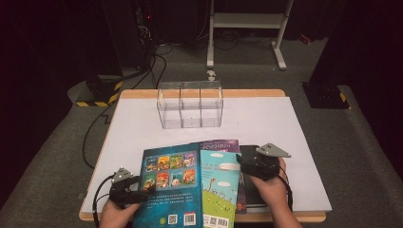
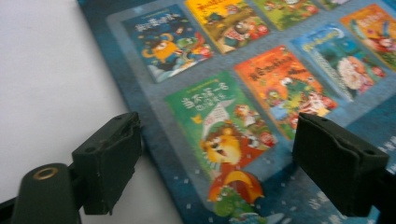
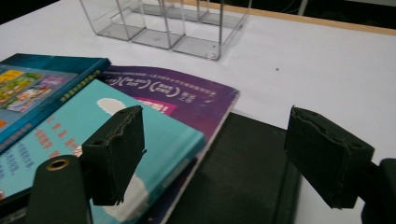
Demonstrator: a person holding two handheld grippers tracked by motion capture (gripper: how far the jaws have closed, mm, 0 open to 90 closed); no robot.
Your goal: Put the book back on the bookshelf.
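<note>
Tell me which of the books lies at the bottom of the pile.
The black book, at the right end; the purple book overlaps its left edge.

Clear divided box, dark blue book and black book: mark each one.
clear divided box (image 1: 190, 107), high view, on its middle compartment's front wall.
dark blue book (image 1: 168, 190), high view, on the cover below the small pictures.
black book (image 3: 243, 172), right gripper view, on its bare cover.
</note>
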